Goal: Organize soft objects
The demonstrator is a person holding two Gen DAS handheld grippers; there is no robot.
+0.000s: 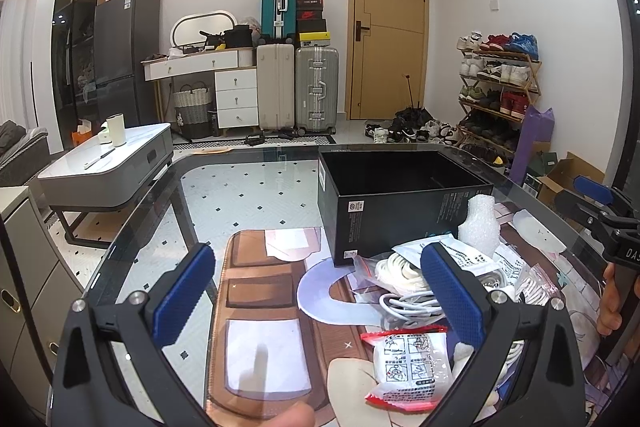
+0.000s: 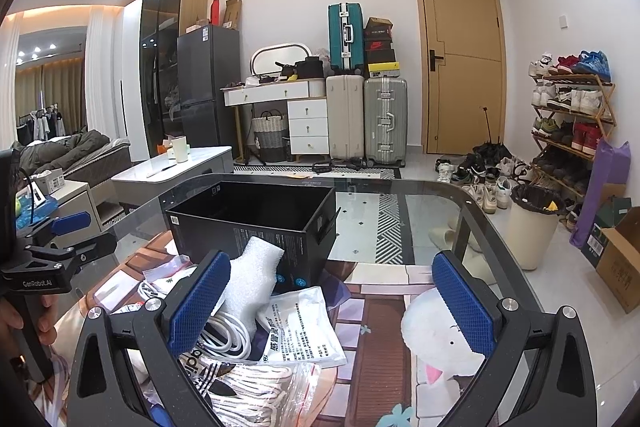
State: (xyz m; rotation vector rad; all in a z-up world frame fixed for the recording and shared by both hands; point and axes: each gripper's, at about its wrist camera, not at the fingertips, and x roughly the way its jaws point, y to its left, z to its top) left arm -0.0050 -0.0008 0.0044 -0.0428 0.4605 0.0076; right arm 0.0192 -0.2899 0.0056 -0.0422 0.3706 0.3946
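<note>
An open, empty black box [image 1: 400,203] stands on a glass table; it also shows in the right wrist view [image 2: 256,227]. In front of it lies a pile of soft items: a white foam piece [image 1: 478,223] [image 2: 250,279], coiled white cables [image 1: 404,283] [image 2: 228,337], a white printed pouch [image 2: 300,327], a red-edged packet [image 1: 412,363] and bagged white laces [image 2: 256,387]. My left gripper [image 1: 320,295] is open and empty, left of the pile. My right gripper [image 2: 332,303] is open and empty above the pile; it also shows at the right edge of the left wrist view [image 1: 600,203].
A printed mat [image 1: 260,307] covers the near part of the glass table [image 2: 400,191]. Beyond the table are a low white coffee table [image 1: 112,159], suitcases [image 1: 316,87], a shoe rack [image 2: 572,115], a bin [image 2: 532,227] and cardboard boxes [image 2: 620,259].
</note>
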